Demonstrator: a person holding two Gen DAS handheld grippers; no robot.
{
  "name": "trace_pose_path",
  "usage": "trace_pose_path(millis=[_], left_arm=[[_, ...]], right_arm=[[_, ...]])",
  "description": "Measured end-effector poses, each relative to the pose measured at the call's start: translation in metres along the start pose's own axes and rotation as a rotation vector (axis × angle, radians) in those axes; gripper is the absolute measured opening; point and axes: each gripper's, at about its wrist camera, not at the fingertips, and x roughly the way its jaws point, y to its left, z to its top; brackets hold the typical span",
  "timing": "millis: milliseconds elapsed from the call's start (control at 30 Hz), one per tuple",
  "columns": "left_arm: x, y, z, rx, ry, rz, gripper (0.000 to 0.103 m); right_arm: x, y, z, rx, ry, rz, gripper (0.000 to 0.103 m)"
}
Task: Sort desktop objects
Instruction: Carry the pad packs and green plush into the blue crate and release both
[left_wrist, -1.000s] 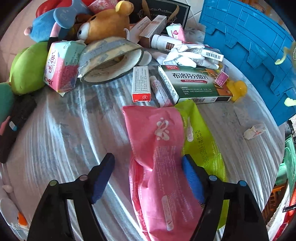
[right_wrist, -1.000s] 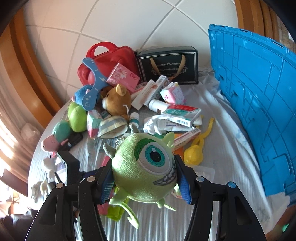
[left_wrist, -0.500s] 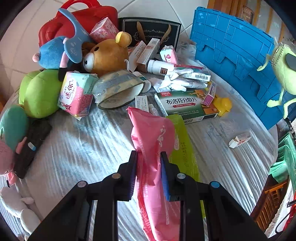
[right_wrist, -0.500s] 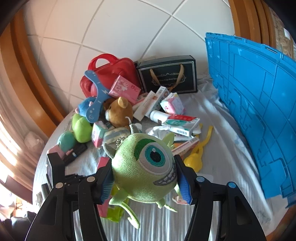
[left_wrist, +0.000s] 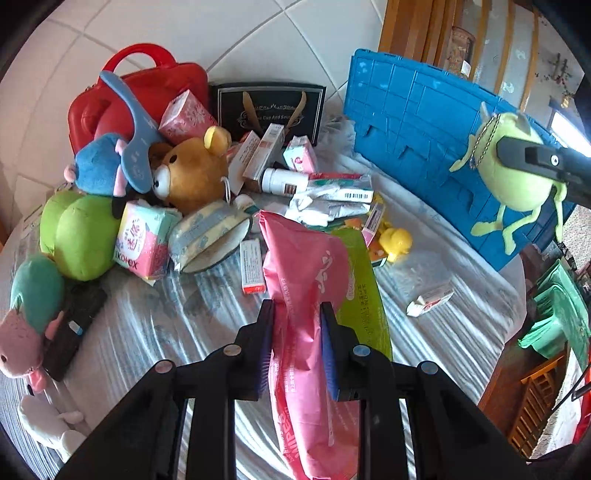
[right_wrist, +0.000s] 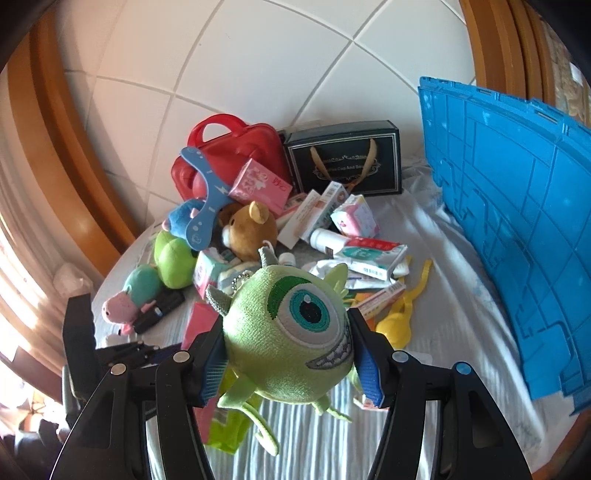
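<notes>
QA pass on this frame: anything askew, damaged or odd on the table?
Two things. The small white carton lying alone on the cloth looks crushed at one end. The roll of tape rests tilted against the pile rather than flat. Both grippers' loads, pink pack and green monster plush, look securely pinched.

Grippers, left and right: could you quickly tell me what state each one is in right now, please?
Left gripper: closed on the pink packet.
Right gripper: closed on the green one-eyed plush, held above the table.
</notes>
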Motion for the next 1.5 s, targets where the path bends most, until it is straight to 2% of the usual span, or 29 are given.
trace_pose_path(millis=[233, 400, 567, 733, 1000, 1233, 1367, 1400, 1467, 1500], left_arm=[[-0.026, -0.026, 0.050, 0.072, -0.111, -0.015, 0.023], [-0.049, -0.059, 0.099, 0.147, -0.218, -0.035, 0.023], [-0.075, -0.110, 0.155, 0.209, -0.342, -0.032, 0.023], [-0.089, -0.188, 0.207, 0.294, -0.446, -0.028, 0.023], [-0.074, -0.313, 0.266, 0.393, -0.522, -0.059, 0.023], [-0.042, -0.383, 0.299, 0.443, -0.506, -0.040, 0.023], [-0.026, -0.410, 0.314, 0.462, -0.487, -0.003, 0.026], [-0.022, -0.415, 0.319, 0.463, -0.478, 0.011, 0.029], [-0.018, -0.424, 0.327, 0.461, -0.476, 0.031, 0.038], [-0.016, -0.428, 0.330, 0.461, -0.478, 0.053, 0.055]], right_arm=[[-0.030, 0.004, 0.014, -0.040, -0.075, -0.046, 0.059], [-0.073, 0.002, 0.032, -0.069, -0.189, -0.100, 0.059], [-0.136, -0.012, 0.052, -0.095, -0.349, -0.154, 0.060], [-0.191, -0.052, 0.072, -0.088, -0.492, -0.229, 0.060], [-0.246, -0.163, 0.089, -0.025, -0.528, -0.396, 0.060], [-0.254, -0.263, 0.105, 0.086, -0.483, -0.433, 0.060], [-0.253, -0.301, 0.113, 0.131, -0.454, -0.444, 0.063], [-0.251, -0.309, 0.117, 0.140, -0.446, -0.457, 0.065], [-0.248, -0.322, 0.121, 0.161, -0.434, -0.470, 0.084], [-0.249, -0.327, 0.122, 0.175, -0.438, -0.473, 0.087]])
